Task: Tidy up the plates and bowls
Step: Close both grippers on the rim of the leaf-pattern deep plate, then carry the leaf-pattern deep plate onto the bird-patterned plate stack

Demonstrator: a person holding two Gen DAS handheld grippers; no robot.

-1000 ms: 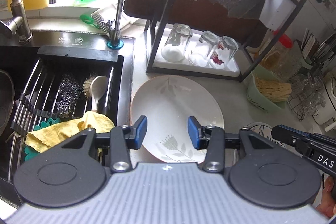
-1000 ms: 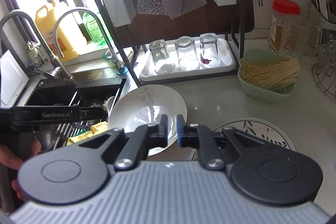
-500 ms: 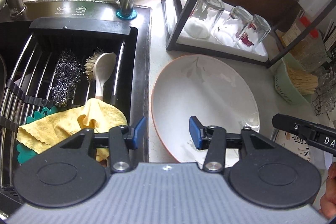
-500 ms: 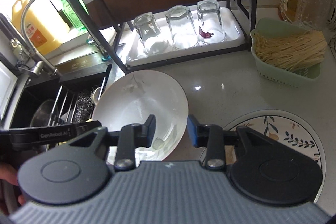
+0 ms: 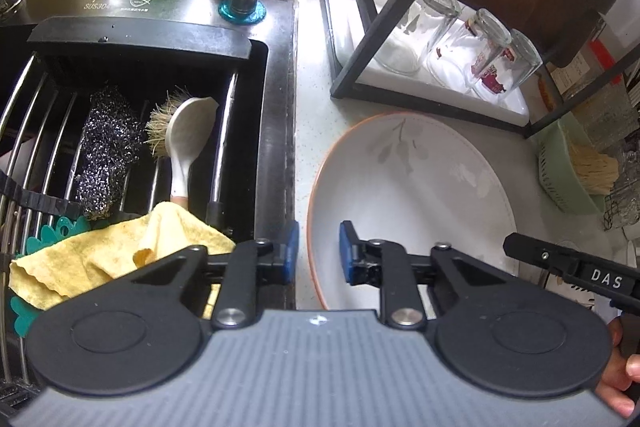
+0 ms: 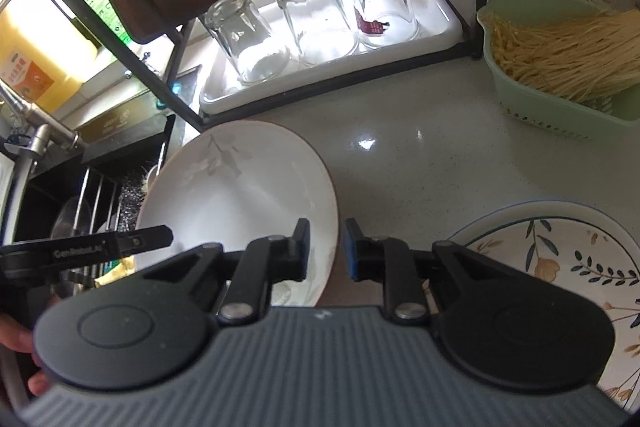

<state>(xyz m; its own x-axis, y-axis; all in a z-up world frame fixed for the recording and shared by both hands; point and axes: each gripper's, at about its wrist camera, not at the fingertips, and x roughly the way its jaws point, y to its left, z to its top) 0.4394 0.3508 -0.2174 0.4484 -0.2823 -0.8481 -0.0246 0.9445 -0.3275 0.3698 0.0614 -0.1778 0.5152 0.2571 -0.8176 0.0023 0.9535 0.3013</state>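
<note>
A white bowl [image 5: 412,195] with an orange rim and a grey leaf print sits on the counter just right of the sink. My left gripper [image 5: 319,251] straddles its left rim; the jaws are closing, with a gap still showing beside each pad. My right gripper [image 6: 327,249] straddles the right rim of the same bowl [image 6: 240,195]; its jaws are closing too and the pads stand off the rim. A flat floral plate [image 6: 560,259] lies on the counter to the right of the bowl.
The black sink [image 5: 276,131] holds a wire rack with steel wool [image 5: 106,151], a brush [image 5: 180,139] and a yellow cloth [image 5: 120,251]. Behind the bowl, a black frame rack [image 6: 320,95] carries a white tray with three upturned glasses. A green basket of noodles [image 6: 560,67] stands at the right.
Both grippers have come down and closer to the white bowl, each now over one side of its rim. The left jaws have narrowed; the right jaws opened from shut, then narrowed.
</note>
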